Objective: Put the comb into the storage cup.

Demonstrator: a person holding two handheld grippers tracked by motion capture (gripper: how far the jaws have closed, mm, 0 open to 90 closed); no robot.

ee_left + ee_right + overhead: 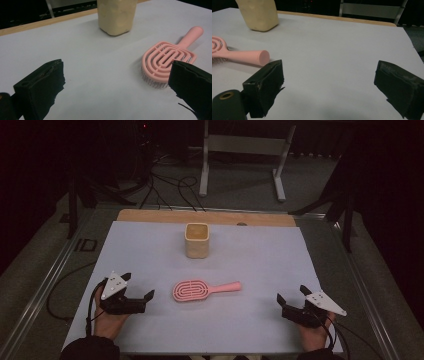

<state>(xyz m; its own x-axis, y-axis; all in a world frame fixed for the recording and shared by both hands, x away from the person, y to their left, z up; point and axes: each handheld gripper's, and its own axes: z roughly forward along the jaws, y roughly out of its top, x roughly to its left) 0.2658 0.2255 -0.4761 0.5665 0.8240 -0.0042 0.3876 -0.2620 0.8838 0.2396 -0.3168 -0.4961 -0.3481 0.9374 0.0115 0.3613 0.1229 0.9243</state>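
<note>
From the high view, a pink plastic hairbrush with a looped head [205, 289] lies flat in the middle of the white table cover [260, 260]. Its handle points to about 3 o'clock. A tall cream-yellow square cup [197, 240] stands upright at 12 o'clock from the brush, well apart from it, with its open top facing up. That looks like a good place to drop the brush in. The left gripper [137, 292] rests at 9 o'clock from the brush, near the head. The right gripper [293, 295] rests at 3 o'clock, well apart from the handle. Both sit low at the near edge, as if ready to start.

In the left gripper view, the left gripper [117, 80] has its black jaws wide apart with nothing between them. The brush [168, 60] lies at 2 o'clock, bristles down, and the cup [117, 16] stands at 12 o'clock.

In the right gripper view, the right gripper [328, 82] also has its jaws spread wide and empty. The brush handle [247, 56] ends at 10 o'clock, just beside the left-hand jaw. The cup [259, 15] stands farther off at 11 o'clock.
</note>
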